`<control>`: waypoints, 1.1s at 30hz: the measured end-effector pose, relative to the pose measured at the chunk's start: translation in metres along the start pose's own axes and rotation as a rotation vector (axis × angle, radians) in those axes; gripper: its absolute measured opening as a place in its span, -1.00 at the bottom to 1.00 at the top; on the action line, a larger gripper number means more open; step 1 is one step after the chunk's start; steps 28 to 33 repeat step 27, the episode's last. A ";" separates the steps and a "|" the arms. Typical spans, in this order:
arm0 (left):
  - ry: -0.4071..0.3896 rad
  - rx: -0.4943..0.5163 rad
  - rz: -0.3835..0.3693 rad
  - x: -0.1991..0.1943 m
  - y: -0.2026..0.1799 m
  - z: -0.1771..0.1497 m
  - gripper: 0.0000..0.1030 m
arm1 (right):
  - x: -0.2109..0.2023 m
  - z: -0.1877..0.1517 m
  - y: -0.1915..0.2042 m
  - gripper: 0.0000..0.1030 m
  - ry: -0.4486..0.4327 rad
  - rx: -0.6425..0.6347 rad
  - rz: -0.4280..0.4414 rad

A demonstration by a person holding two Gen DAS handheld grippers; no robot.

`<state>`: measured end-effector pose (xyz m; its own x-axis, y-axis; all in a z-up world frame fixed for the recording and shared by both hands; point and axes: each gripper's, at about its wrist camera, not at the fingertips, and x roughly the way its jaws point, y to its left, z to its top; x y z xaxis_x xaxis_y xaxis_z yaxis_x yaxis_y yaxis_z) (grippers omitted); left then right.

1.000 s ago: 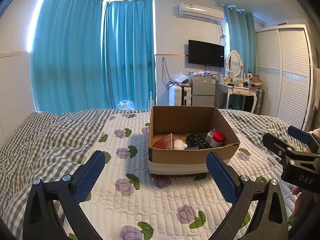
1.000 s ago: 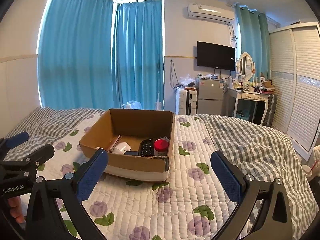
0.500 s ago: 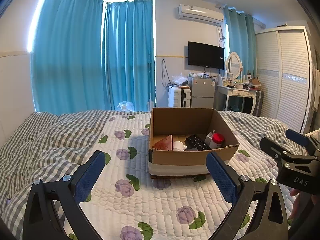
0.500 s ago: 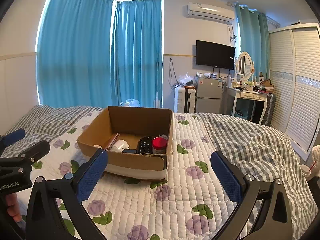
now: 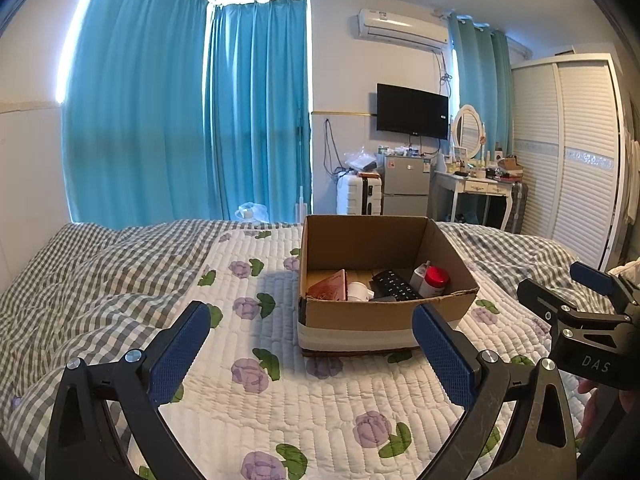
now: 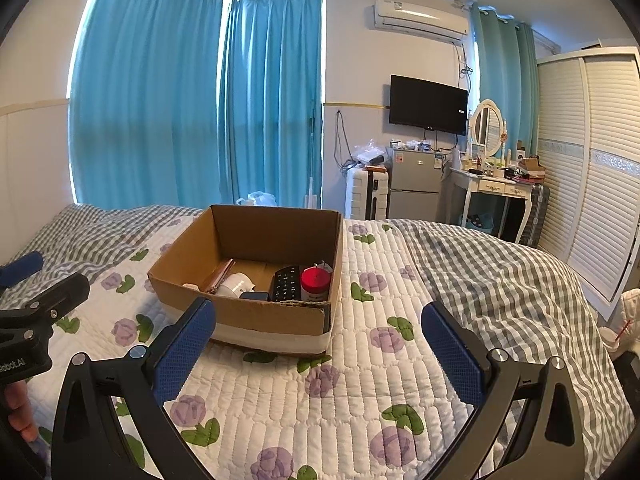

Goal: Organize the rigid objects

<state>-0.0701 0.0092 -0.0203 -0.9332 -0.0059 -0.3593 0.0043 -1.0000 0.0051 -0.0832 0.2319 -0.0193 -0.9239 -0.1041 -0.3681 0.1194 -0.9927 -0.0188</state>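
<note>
An open cardboard box (image 5: 360, 322) stands on the bed and also shows in the right wrist view (image 6: 264, 316). Inside lie a black remote (image 5: 394, 285), a red-capped jar (image 5: 435, 280), a reddish-brown flat item (image 5: 330, 286) and a white object (image 5: 358, 291). The remote (image 6: 286, 282), jar (image 6: 315, 283) and white object (image 6: 236, 285) show from the right too. My left gripper (image 5: 312, 350) is open and empty, held near the box's front. My right gripper (image 6: 318, 346) is open and empty, to the box's right front.
The bed has a white floral quilt (image 5: 304, 400) and a grey checked blanket (image 6: 500, 280). Behind stand blue curtains (image 5: 180, 120), a white suitcase (image 5: 354, 196), a small fridge (image 5: 406, 186), a dressing table (image 5: 476, 188) and a wardrobe (image 5: 568, 152).
Both views rise and pull back a little from the box. Both grippers stay open and empty.
</note>
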 end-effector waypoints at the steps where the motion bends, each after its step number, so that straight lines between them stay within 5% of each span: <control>1: 0.003 -0.001 -0.001 0.000 0.000 0.000 0.99 | 0.000 0.000 0.000 1.00 -0.001 0.001 -0.001; 33: 0.011 0.011 0.019 0.002 0.000 -0.003 0.99 | 0.001 -0.002 -0.001 1.00 0.014 -0.003 -0.010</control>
